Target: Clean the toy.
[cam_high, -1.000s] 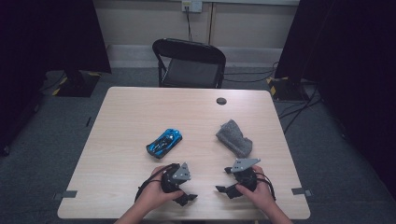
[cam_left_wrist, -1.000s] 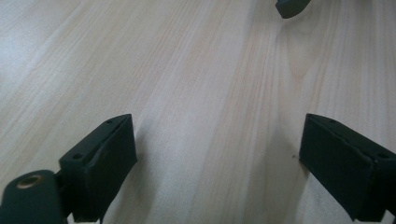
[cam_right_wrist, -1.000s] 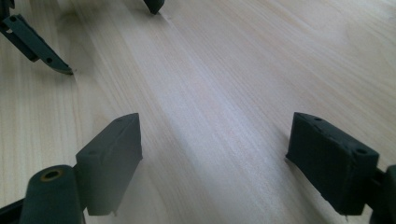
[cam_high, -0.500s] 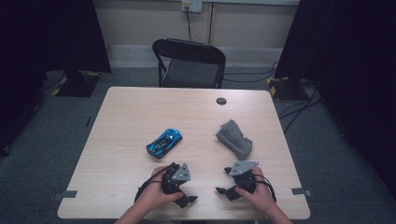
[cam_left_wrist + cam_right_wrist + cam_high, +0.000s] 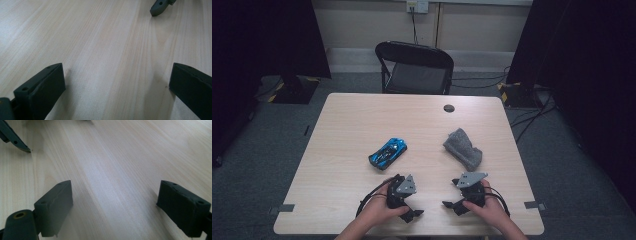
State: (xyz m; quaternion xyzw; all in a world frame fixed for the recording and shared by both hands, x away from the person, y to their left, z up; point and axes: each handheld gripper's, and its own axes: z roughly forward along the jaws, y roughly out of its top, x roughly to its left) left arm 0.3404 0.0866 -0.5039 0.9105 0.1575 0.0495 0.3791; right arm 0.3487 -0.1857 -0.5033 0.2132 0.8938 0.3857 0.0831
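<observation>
Grippers parked at the near edge, six o'clock on the table [image 5: 337, 125]: left gripper [image 5: 414, 214] at about seven, right gripper [image 5: 451, 204] at about five, tips turned toward each other, probably a resting pose between moves. Left jaws spread wide over bare wood, grasping nothing. Right jaws just been opening, nothing between them, likewise spread over empty tabletop. Farther out, toy car [image 5: 387, 153], blue and black, at eleven o'clock from the left gripper, lying diagonally, well apart from it, likely set within easy reach. Grey cloth [image 5: 463, 148], bunched, at twelve o'clock from the right gripper, near but untouched. Beyond, small dark disc [image 5: 449, 108] near the far edge, then folding chair [image 5: 414, 67] behind the table
</observation>
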